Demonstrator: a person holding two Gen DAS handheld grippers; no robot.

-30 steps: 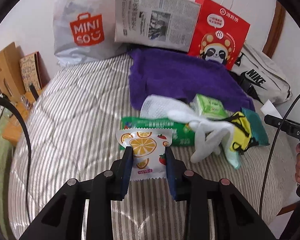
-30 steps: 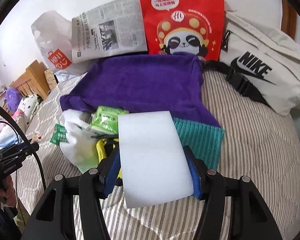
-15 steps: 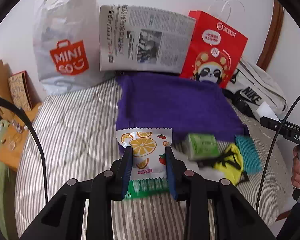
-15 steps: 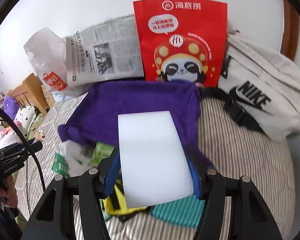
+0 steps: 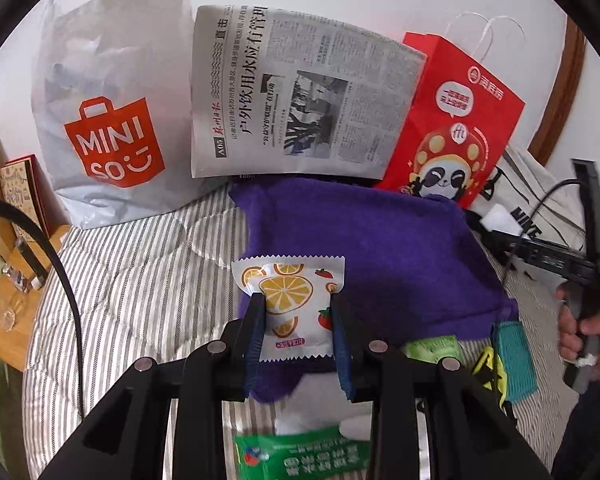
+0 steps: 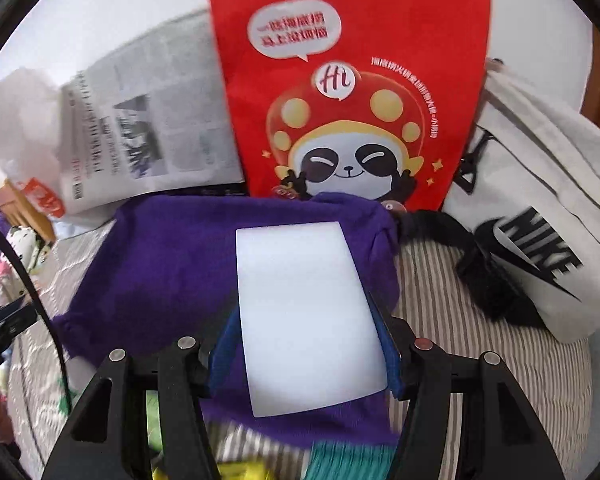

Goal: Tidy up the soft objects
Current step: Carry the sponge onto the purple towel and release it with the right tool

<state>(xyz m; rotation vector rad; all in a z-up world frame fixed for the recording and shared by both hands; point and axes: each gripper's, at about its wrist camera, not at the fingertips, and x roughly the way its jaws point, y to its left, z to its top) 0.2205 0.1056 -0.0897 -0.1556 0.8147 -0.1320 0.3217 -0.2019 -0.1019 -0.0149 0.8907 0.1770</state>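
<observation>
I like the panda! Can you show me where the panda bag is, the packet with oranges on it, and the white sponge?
panda bag (image 6: 352, 120): right wrist view, on its red front above the panda's face.
orange packet (image 5: 290, 292): left wrist view, on the big orange slice.
white sponge (image 6: 308, 312): right wrist view, middle of its flat top.

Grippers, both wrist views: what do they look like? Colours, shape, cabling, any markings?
Both match. The left gripper and the right gripper have glossy black angular linkage arms with round silver pivot screws, one on the right gripper reddish. The fingers carry blue pads, ribbed on the left. A black cable loops at each view's left edge. A bare hand shows; no sleeve seen. No gripper markings legible.
</observation>
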